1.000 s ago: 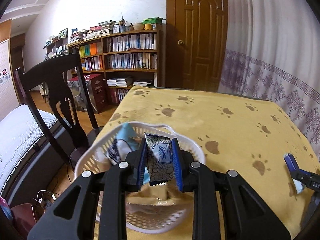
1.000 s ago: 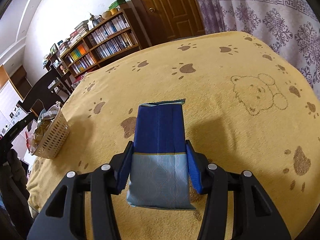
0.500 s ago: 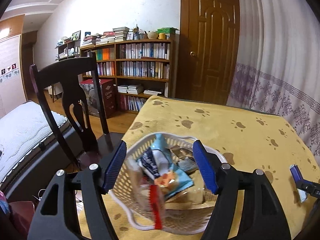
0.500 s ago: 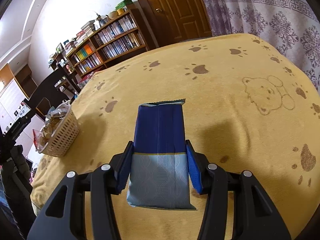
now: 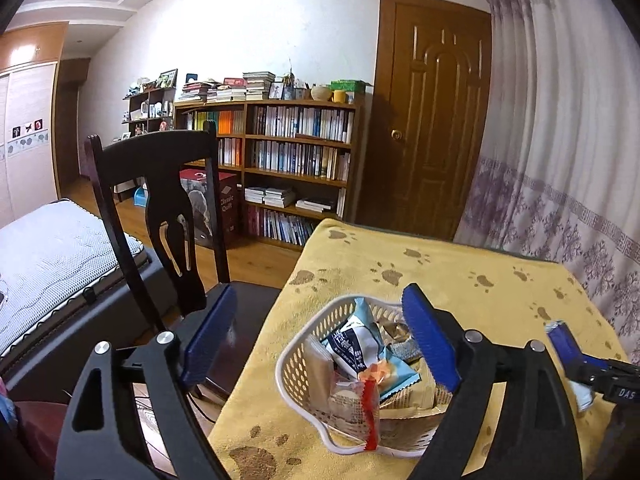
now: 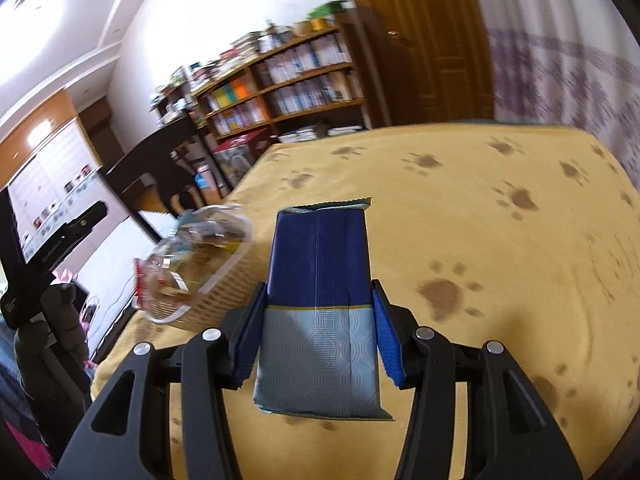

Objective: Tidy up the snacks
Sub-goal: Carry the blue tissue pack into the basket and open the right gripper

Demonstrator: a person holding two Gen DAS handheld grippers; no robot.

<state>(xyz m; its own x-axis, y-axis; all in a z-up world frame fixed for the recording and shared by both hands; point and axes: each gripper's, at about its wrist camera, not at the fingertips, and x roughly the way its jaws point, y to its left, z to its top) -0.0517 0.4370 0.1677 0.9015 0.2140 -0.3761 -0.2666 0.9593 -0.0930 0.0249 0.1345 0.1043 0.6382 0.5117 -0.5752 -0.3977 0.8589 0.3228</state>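
Pinching blue snack pack (image 6: 318,304), right hand-held gripper (image 6: 316,332); left hand-held gripper (image 5: 320,344) spread above basket (image 5: 292,376).

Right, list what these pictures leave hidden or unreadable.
1. Left wrist view: the bottom of the basket is buried under piled snacks, so the count is unknown.
2. Left wrist view: the blue packet is cut off by the right edge.
3. Right wrist view: motion blur smears the basket.
4. Right wrist view: the blue packet shows no readable name.
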